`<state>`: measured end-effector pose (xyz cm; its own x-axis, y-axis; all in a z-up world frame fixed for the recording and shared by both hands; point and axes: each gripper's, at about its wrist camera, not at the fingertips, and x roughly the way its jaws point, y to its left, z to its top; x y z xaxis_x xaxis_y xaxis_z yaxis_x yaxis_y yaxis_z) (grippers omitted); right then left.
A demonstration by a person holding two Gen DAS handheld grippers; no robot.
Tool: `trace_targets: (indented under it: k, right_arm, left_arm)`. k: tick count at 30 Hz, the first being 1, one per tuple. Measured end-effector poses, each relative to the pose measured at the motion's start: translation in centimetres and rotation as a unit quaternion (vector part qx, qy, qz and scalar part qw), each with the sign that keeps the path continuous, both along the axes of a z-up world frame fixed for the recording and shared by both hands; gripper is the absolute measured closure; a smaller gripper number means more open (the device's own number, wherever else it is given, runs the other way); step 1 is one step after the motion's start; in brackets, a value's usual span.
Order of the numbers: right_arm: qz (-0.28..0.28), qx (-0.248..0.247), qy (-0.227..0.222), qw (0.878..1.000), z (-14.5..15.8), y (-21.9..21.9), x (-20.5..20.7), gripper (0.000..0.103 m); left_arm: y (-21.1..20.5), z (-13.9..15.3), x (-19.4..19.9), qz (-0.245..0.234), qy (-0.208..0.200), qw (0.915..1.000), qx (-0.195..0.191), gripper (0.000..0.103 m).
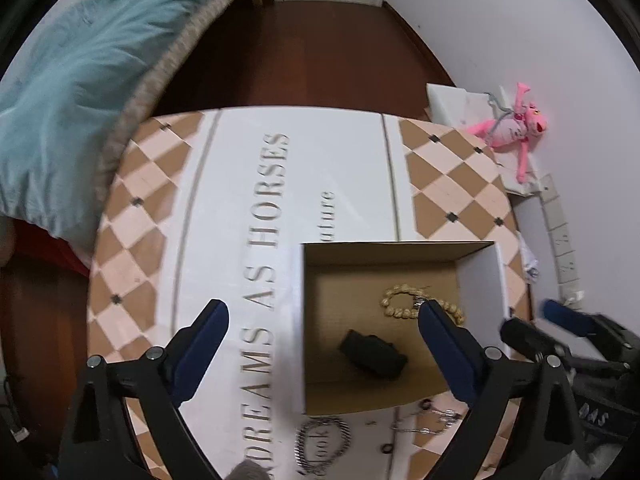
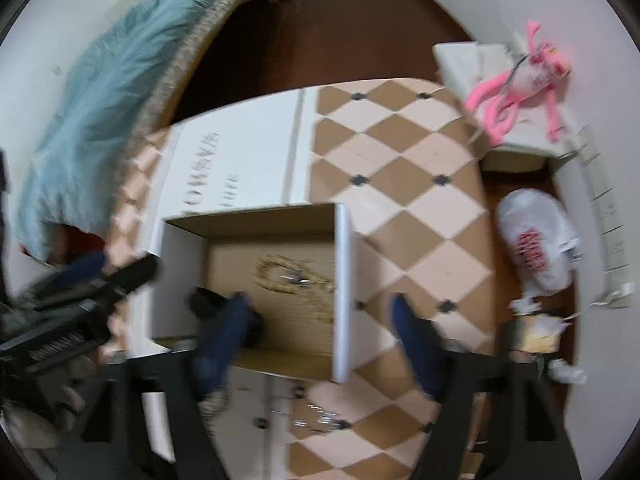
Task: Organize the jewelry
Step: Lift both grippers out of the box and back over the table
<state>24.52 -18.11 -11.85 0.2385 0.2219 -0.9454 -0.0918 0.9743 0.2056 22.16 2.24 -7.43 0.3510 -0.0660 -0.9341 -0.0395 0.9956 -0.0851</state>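
Observation:
An open cardboard box point(image 1: 316, 316) sits on the printed table and also shows in the right wrist view point(image 2: 342, 280). Inside lie a beige bead bracelet point(image 1: 396, 300) and a black object point(image 1: 374, 354); both show blurred in the right wrist view, the bracelet point(image 2: 288, 276) and the black object point(image 2: 202, 300). In front of the box lie a silver chain bracelet point(image 1: 324, 444) and a thin silver necklace point(image 1: 432, 420). My left gripper point(image 1: 322, 344) is open and empty over the box's near left. My right gripper point(image 2: 318, 340) is open and empty above the box's near right wall.
The table point(image 1: 240, 200) has a checkered cloth with printed words. A teal fluffy blanket point(image 1: 80, 80) lies on a bed at the left. A pink plush toy point(image 1: 516, 128) and boxes stand by the right wall. A white plastic bag point(image 2: 534, 248) lies on the floor.

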Motion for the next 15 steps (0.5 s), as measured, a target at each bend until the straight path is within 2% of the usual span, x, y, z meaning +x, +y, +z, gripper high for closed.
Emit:
trace_targets:
  k: [2,6,15]
  right_arm:
    - [0.002,-0.032,-0.004,0.999,-0.3,0.3,-0.6,0.009]
    - [0.005,-0.073,-0.01,0.997,-1.4,0.8,-1.8,0.004]
    - [-0.004,-0.102,-0.037,0.994,-0.8,1.4,-2.9,0.004]
  left_arm:
    - [0.1,-0.2,-0.6,0.001,-0.011,0.9999,0.012,0.0]
    - [0.1,-1.0,-2.0,0.006,-0.02,0.9991,0.037,0.0]
    - [0.7,-1.3,-3.8,0.018,-0.025,0.9977,0.06,0.0]
